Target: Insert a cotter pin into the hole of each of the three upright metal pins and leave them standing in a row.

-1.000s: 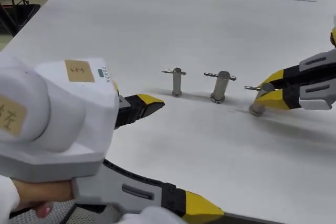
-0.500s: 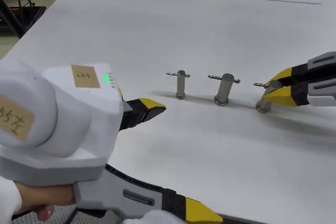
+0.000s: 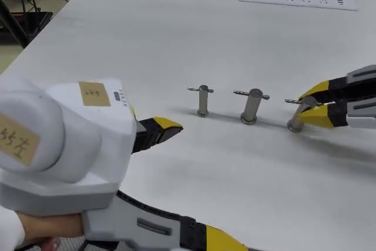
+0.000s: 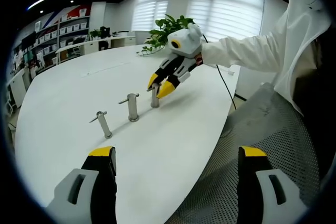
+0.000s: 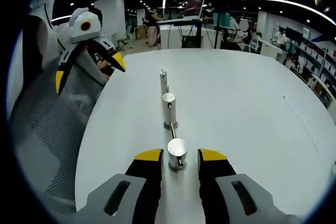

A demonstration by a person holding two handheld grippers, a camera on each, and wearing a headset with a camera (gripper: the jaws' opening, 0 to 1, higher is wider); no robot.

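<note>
The third metal pin [image 3: 298, 119] has risen from a steep lean to nearly upright, at the right end of the row in the middle of the bench [image 3: 176, 33]. A cotter pin [image 3: 292, 101] runs through its head. The right gripper [image 5: 178, 156] brackets it closely; whether it presses, I cannot tell. The middle pin [image 3: 252, 109] and left pin [image 3: 203, 103] stand fitted. The left gripper [image 4: 177, 151] hangs splayed and empty by the near edge. If let go while it leans, the third pin could topple onto its neighbour.
</note>
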